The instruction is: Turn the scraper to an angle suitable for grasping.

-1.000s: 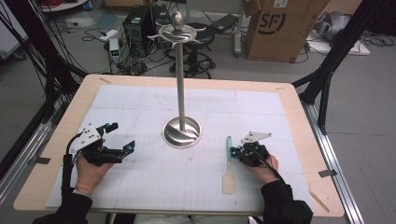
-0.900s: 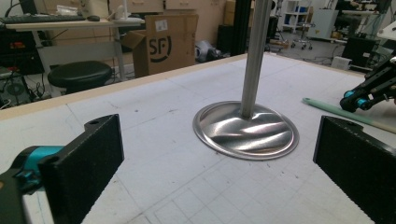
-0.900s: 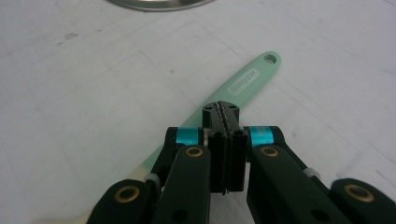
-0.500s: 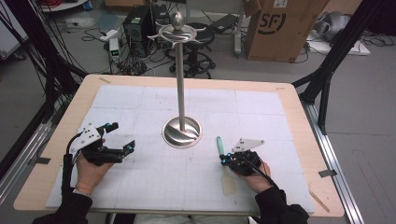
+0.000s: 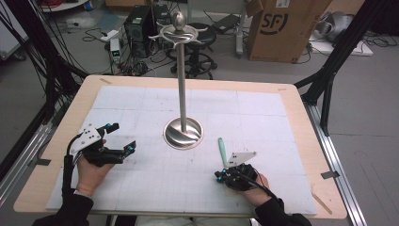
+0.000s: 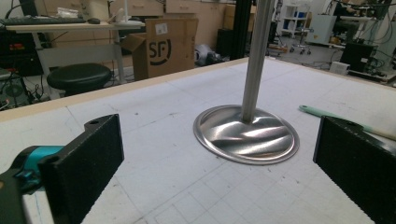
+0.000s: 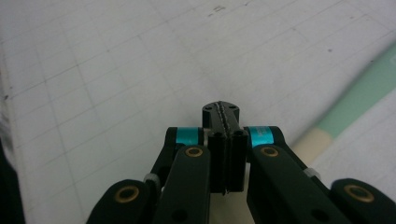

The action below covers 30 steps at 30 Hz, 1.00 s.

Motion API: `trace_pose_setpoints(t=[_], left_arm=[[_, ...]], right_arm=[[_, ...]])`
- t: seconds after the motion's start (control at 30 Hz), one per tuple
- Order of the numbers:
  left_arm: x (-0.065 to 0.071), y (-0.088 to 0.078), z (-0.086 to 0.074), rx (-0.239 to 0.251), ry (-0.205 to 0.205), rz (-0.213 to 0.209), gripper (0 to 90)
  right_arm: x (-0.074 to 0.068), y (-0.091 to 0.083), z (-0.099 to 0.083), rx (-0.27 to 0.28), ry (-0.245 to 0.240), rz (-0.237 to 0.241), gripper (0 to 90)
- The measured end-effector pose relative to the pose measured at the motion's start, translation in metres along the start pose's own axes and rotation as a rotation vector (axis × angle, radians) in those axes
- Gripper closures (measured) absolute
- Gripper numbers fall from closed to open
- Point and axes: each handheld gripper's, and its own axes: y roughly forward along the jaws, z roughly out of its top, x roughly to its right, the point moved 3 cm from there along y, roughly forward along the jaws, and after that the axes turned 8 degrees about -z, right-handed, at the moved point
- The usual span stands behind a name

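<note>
A tall steel stand rises from a round base (image 5: 183, 133) in the middle of the white gridded mat; the same base (image 6: 247, 133) lies ahead of my left gripper. A spatula with a mint-green handle (image 5: 220, 147) and a cream blade lies right of the base, its blade end under my right hand. My right gripper (image 5: 219, 176) is shut with nothing between its jaws (image 7: 221, 112), and the spatula (image 7: 359, 93) runs along the mat beside it. Near the mat's left edge my left gripper (image 5: 123, 137) stands wide open and empty (image 6: 224, 172), pointing at the stand.
The mat (image 5: 141, 103) covers most of the wooden table (image 5: 301, 117). Curved hooks crown the stand's pole (image 5: 179, 33). Behind the table are a cardboard box (image 5: 282, 28), a black stool (image 5: 200, 37) and a computer (image 5: 141, 23) with cables on the floor.
My right hand has moved left and toward the near edge, over the spatula's blade end. The green handle has swung slightly left. The left hand has stayed still.
</note>
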Motion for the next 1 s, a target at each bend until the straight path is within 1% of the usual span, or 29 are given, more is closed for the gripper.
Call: trace_pose_setpoints(t=[0.1,0.23,0.37,0.4,0.47,0.57,0.63,0.7,0.8,0.87,0.93,0.97,1.0], left_arm=[[0.000,0.000,0.000,-0.001,0.000,0.000,2.2],[0.000,0.000,0.000,-0.002,-0.002,-0.004,2.2],[0.000,0.000,0.000,0.000,-0.002,-0.003,2.2],[0.000,0.000,0.000,0.000,-0.002,-0.003,2.2],[0.000,0.000,0.000,0.000,-0.002,-0.005,2.2],[-0.001,0.000,0.000,0.002,-0.002,-0.005,2.2],[-0.001,0.001,0.000,0.004,-0.002,-0.002,2.2],[-0.001,0.001,0.000,0.005,-0.002,-0.002,2.2],[-0.001,0.001,0.000,0.007,-0.004,-0.002,2.2],[-0.001,0.001,0.000,0.008,0.000,-0.002,2.2],[-0.001,0.001,0.000,0.006,-0.001,-0.002,2.2],[-0.001,0.001,0.000,0.006,-0.001,-0.002,2.2],[-0.001,0.001,0.000,0.006,-0.001,-0.002,2.2]], right_arm=[[-0.004,-0.002,-0.002,-0.006,0.005,-0.009,90.0],[-0.006,-0.008,-0.006,-0.024,-0.008,-0.035,90.0],[-0.005,-0.013,-0.010,-0.039,-0.023,-0.065,90.0],[-0.004,-0.014,-0.011,-0.041,-0.027,-0.066,90.0],[-0.002,-0.017,-0.013,-0.048,-0.019,-0.072,90.0],[0.005,-0.021,-0.017,-0.054,-0.017,-0.085,90.0],[0.011,-0.024,-0.020,-0.059,-0.003,-0.102,90.0],[0.018,-0.028,-0.023,-0.052,0.018,-0.103,90.0],[0.024,-0.031,-0.025,-0.052,0.021,-0.123,90.0],[0.029,-0.034,-0.027,-0.043,0.029,-0.142,90.0],[0.037,-0.039,-0.029,-0.035,0.040,-0.191,90.0],[0.037,-0.039,-0.029,-0.035,0.040,-0.191,90.0],[0.045,-0.042,-0.033,-0.041,0.056,-0.244,90.0]])
